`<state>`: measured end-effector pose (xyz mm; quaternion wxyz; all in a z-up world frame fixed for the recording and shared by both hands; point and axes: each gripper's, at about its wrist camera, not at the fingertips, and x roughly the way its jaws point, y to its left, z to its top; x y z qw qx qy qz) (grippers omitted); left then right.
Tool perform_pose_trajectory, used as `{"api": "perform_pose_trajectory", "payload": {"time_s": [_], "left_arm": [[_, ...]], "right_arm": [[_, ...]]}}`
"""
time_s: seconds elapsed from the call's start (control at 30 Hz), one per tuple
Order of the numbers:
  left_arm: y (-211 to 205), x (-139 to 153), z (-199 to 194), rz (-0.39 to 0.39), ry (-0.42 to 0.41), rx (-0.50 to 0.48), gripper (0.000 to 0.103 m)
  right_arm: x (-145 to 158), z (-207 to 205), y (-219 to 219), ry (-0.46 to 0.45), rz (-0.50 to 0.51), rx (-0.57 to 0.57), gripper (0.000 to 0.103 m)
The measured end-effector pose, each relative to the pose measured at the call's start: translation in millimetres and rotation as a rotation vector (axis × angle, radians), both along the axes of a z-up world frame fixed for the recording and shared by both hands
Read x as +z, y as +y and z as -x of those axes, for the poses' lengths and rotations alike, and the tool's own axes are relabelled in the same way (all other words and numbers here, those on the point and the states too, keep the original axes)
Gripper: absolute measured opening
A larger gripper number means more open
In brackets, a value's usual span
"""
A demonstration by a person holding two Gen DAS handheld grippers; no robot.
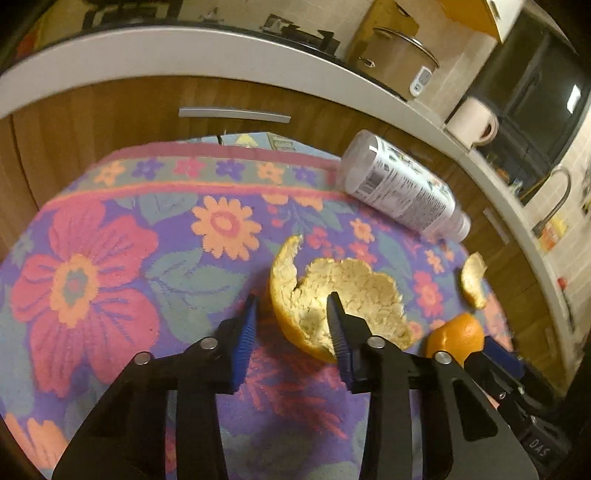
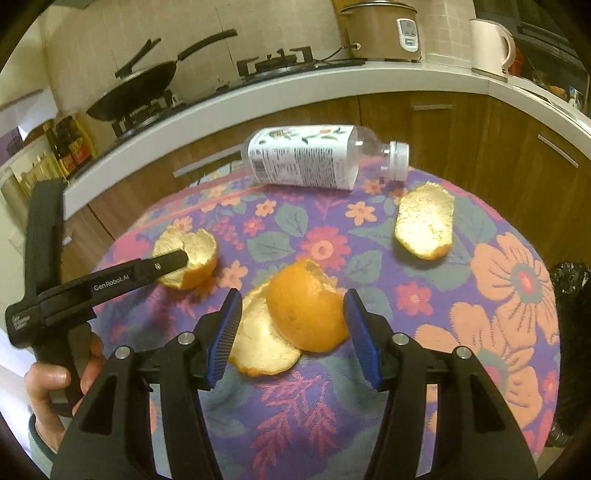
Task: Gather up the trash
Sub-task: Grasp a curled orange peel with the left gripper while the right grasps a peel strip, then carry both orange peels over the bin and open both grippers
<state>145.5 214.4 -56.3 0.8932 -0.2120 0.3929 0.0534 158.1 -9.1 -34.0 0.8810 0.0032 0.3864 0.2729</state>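
Orange peels and an empty plastic bottle (image 2: 314,155) lie on a floral cloth. My left gripper (image 1: 291,299) is open; its right finger rests inside a cupped peel (image 1: 354,291) and its left finger is outside the peel's edge. It also shows in the right wrist view (image 2: 177,258) at the same peel (image 2: 199,254). My right gripper (image 2: 291,295) is open around a second, folded peel (image 2: 303,306); that peel shows in the left wrist view (image 1: 456,334) too. A third peel (image 2: 424,221) lies to the right, near the bottle (image 1: 402,188).
The floral-clothed table (image 2: 517,288) stands in front of wooden cabinets and a white counter (image 2: 295,85) with a wok (image 2: 136,88), a rice cooker (image 2: 384,29) and a kettle (image 2: 491,44). A black bag (image 2: 572,295) hangs at the table's right edge.
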Motion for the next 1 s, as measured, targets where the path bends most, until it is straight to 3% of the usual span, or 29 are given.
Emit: {"api": "perform_pose_trajectory", "payload": {"time_s": [0.1,0.2,0.37,0.47,0.63,0.83,1.0], "left_arm": [[-7,-2,-2,-0.051,0.010,0.001,0.009],[-9,-1,0,-0.065,-0.008,-0.001,0.006],[-8,4,9,-0.066,-0.054,0.006,0.005],[-8,7,15,-0.056,-0.085,0.004,0.005],[-7,13,20,-0.033,-0.121,-0.011,0.005],[-14,34,35,0.007,-0.248,-0.078,0.005],[-38,52,36,-0.021,-0.279,-0.127,0.005]], "right_arm": [[-2,-1,6,-0.009,0.027,-0.008,0.053],[-6,-5,9,-0.003,0.058,-0.018,0.038],[-5,-4,5,-0.008,0.040,-0.020,0.023],[1,4,-6,-0.041,-0.040,0.005,0.017],[9,15,-15,-0.082,-0.080,0.009,0.015],[31,37,-26,-0.173,-0.082,-0.014,0.015],[52,54,-41,-0.236,-0.075,-0.046,0.015]]}}
